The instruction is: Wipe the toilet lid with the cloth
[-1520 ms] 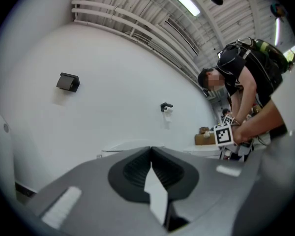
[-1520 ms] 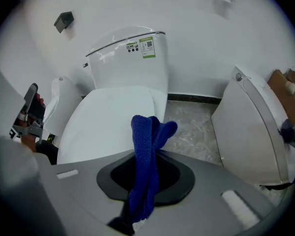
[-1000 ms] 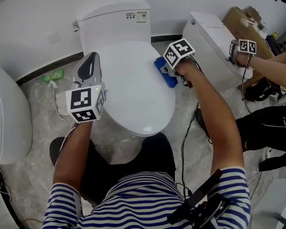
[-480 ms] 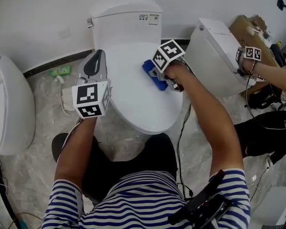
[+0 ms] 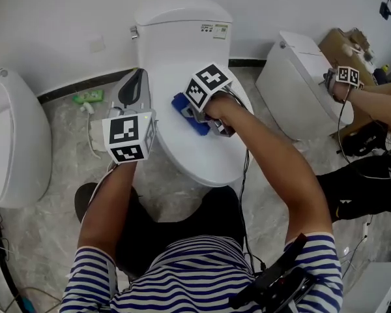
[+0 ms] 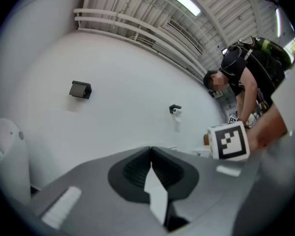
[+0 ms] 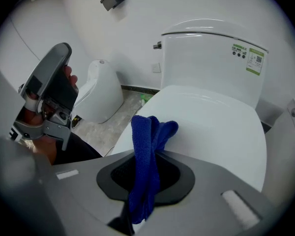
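Two grippers are up at the toilet, one in each of the person's hands. Far to the left of both sets of jaws stands another white toilet [image 5: 13, 142]. A small green bottle [image 5: 89, 96] lies on the floor between it and the left gripper [image 6: 151, 151]. That gripper hangs just off the left edge of the toilet lid [image 5: 208, 162], over the floor. Its jaws are pressed together with nothing between them, and they point up at the white wall.

To the right of those jaws, the right gripper [image 7: 147, 157] is down at the lid, its jaws clamped on the blue cloth [image 7: 146, 132]. The cloth bunches out past the jaw tips and lies against the lid's surface on its left rear part, short of the tank [image 5: 182, 28]. Ahead of the right jaws the lid is shut, white and glossy.

Further right of them stands a third white toilet [image 5: 300, 87]. Beyond it a second person's arm [image 5: 384, 109] reaches in, with a marker cube [image 5: 347, 75] at the wrist.
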Action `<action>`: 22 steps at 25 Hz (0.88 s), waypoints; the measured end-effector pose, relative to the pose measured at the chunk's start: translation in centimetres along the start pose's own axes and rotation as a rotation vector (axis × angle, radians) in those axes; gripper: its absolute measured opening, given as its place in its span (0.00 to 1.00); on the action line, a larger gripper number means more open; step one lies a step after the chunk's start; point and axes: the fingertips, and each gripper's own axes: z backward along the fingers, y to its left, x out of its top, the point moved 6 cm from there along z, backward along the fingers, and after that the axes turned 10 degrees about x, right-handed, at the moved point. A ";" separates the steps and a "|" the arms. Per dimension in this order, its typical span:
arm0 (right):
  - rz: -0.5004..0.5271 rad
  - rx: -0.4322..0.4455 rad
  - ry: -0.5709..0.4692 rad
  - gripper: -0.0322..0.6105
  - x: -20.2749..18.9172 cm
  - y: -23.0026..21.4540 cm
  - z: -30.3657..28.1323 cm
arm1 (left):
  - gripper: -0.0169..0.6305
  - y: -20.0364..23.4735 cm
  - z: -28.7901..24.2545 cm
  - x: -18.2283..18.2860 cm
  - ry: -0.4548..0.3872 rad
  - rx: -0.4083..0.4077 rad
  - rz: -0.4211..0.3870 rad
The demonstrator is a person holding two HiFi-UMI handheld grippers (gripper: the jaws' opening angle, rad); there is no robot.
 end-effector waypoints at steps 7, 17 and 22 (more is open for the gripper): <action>0.039 0.116 0.024 0.14 1.6 4.3 -3.2 | 0.03 1.1 0.3 0.6 -0.008 0.026 0.007; 0.047 0.178 -0.003 0.14 2.0 5.7 -3.7 | 0.03 1.4 0.7 0.5 -0.012 0.030 0.002; -0.003 0.102 -0.079 0.14 0.0 1.7 2.2 | 0.03 0.3 0.3 -0.2 0.004 0.005 -0.005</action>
